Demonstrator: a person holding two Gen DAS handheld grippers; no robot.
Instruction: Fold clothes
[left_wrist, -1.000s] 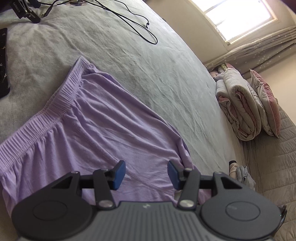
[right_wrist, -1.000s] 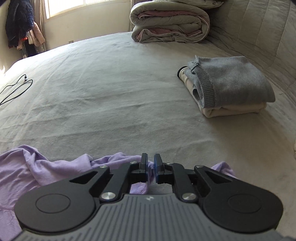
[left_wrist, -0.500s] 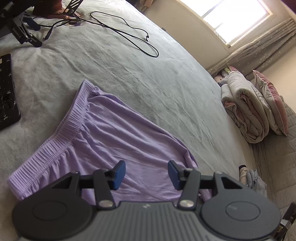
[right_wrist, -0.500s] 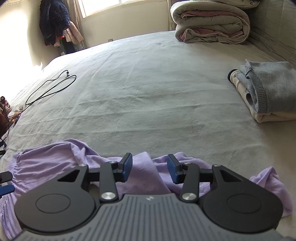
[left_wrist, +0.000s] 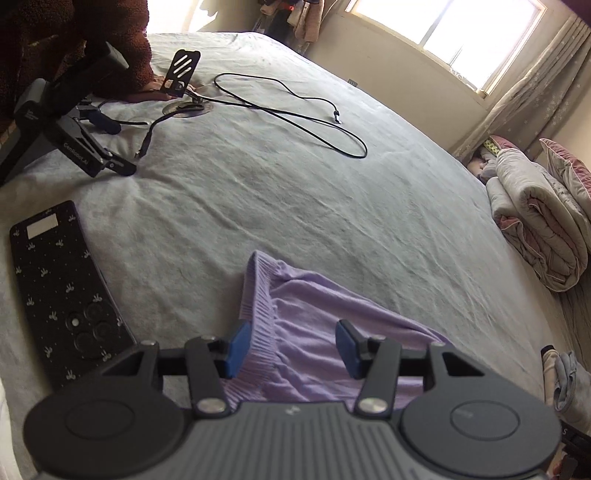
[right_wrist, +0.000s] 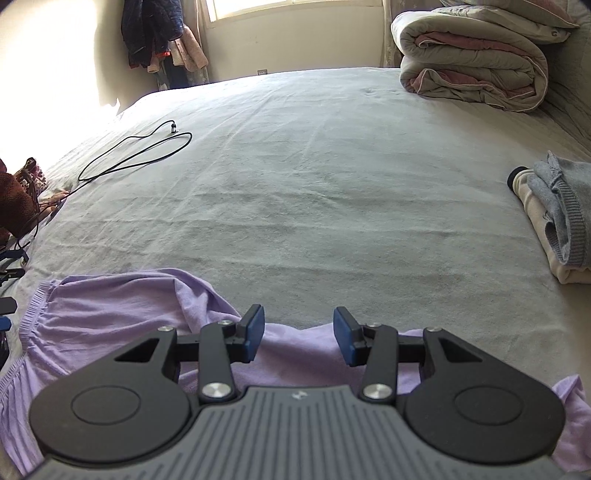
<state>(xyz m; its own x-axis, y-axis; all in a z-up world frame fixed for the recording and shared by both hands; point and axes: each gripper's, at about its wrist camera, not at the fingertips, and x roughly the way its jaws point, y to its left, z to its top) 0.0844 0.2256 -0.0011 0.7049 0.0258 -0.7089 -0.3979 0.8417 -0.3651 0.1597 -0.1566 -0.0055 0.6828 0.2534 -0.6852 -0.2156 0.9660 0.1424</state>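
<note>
A lilac pair of shorts (left_wrist: 306, 325) with a ribbed elastic waistband lies rumpled on the grey bed sheet (left_wrist: 295, 199). My left gripper (left_wrist: 291, 347) hovers open above its waistband end, blue pads wide apart and holding nothing. In the right wrist view the same shorts (right_wrist: 110, 317) spread to the left and under the tool. My right gripper (right_wrist: 298, 338) is open over the bunched leg end, nothing between its pads.
A black patterned phone (left_wrist: 62, 291) lies left of the shorts. A black cable (left_wrist: 295, 110), a phone stand (left_wrist: 183, 74) and a tripod (left_wrist: 66, 125) lie beyond, beside a person's brown sleeve (left_wrist: 110, 44). Folded clothes (right_wrist: 557, 218) sit right, a rolled quilt (right_wrist: 472, 62) far right.
My right gripper went from shut on the lilac cloth to open and let it go. Both grippers pulled back and tilted up, so less of the shorts shows and more of the bed.
</note>
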